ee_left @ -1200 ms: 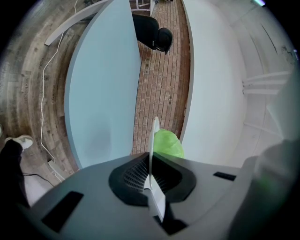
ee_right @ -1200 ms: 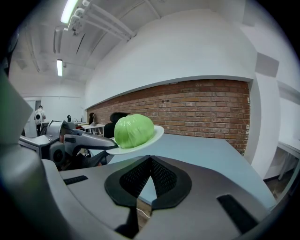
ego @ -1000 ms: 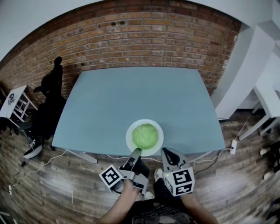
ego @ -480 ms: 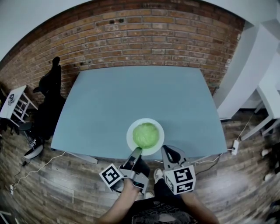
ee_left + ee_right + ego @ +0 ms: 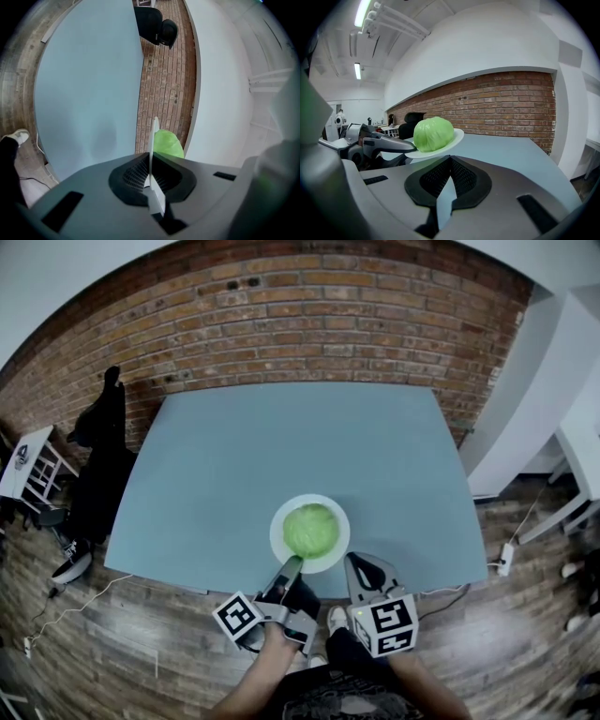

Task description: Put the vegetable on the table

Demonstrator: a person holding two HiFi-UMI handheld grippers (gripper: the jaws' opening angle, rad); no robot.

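A green cabbage (image 5: 310,529) sits on a white plate (image 5: 334,550). The plate hangs just above the near edge of the blue-grey table (image 5: 281,446). My left gripper (image 5: 292,564) is shut on the plate's near rim. In the left gripper view the plate (image 5: 153,136) shows edge-on between the jaws, with the cabbage (image 5: 168,144) behind it. My right gripper (image 5: 357,564) is shut and empty, right of the plate and not touching it. The right gripper view shows the cabbage (image 5: 433,133) on the plate (image 5: 454,138), with the left gripper (image 5: 401,146) clamped on its rim.
A brick wall (image 5: 309,324) runs behind the table. A black chair with dark clothing (image 5: 101,460) and a small white stand (image 5: 28,460) are at the left. White furniture (image 5: 577,442) and a power strip (image 5: 507,559) with cables are at the right, on wood flooring.
Both grippers and the plate with the cabbage have moved forward, so the plate lies farther in over the table's near edge. The left grip on the rim is unchanged.
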